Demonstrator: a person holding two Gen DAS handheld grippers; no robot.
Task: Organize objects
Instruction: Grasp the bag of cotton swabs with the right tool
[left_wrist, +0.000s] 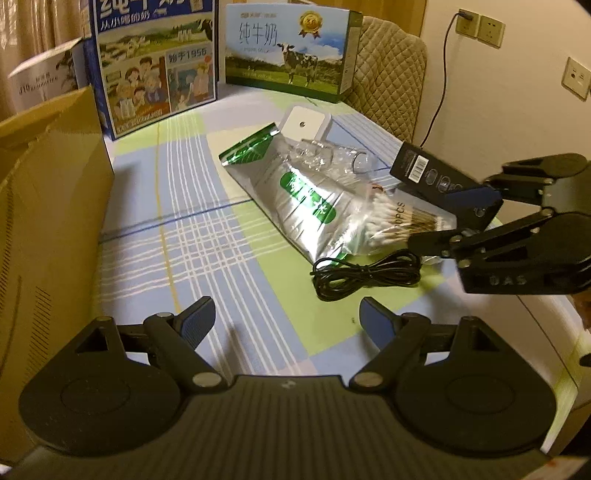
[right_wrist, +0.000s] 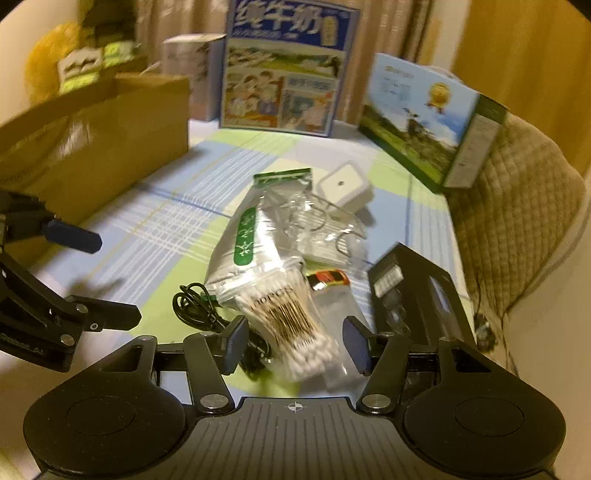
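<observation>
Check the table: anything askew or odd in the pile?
Yes. The items lie jumbled: the silver pouch sits diagonally, the cotton swabs overlap its lower end, and the black cable lies loosely tangled beside it. Nothing looks spilled or broken. Both claws are open and empty.

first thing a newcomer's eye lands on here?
Probably the heap in the middle of the checked tablecloth: a silver-and-green foil pouch beside a clear pack of cotton swabs and a coiled black cable. Behind stand two milk cartons. The right gripper hangs open over the swabs.
</observation>
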